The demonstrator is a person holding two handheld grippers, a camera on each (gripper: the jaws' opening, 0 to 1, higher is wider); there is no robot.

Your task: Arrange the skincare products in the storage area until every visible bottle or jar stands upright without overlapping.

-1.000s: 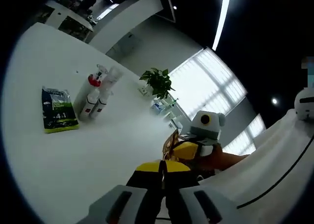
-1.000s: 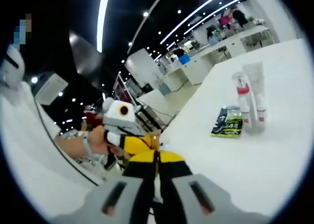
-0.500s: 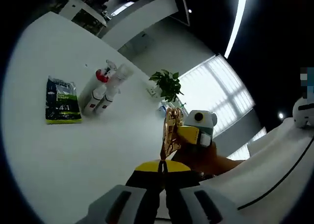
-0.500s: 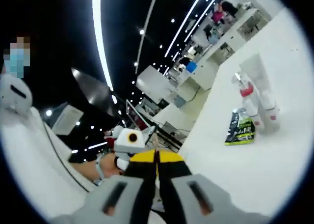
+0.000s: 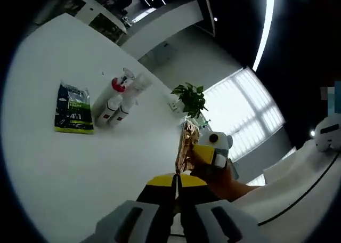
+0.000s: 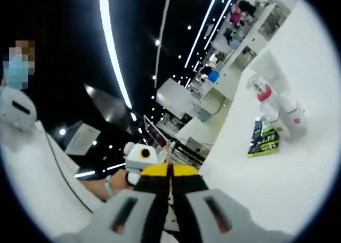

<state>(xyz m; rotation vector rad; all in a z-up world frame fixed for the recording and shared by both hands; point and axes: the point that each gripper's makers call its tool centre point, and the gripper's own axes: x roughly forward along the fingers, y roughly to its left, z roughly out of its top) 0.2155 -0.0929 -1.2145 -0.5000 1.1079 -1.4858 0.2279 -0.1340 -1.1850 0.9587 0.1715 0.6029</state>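
Lying on the white table is a green and black sachet, the landmark for the rest; in the right gripper view the same sachet sits on the table too. Just beside the sachet, on its far side in the left gripper view, a small cluster of products lies flat rather than upright: a spray bottle with a red collar, a small white bottle and a white tube, all touching or nearly so. In the right gripper view the spray bottle and the tube lie against the sachet's far edge. Well beyond the sachet stands a potted plant. The left gripper has its jaws pressed together with nothing between them, well apart from the sachet. The right gripper likewise has its jaws closed and empty; seen from the left gripper view, that right gripper is held in a hand.
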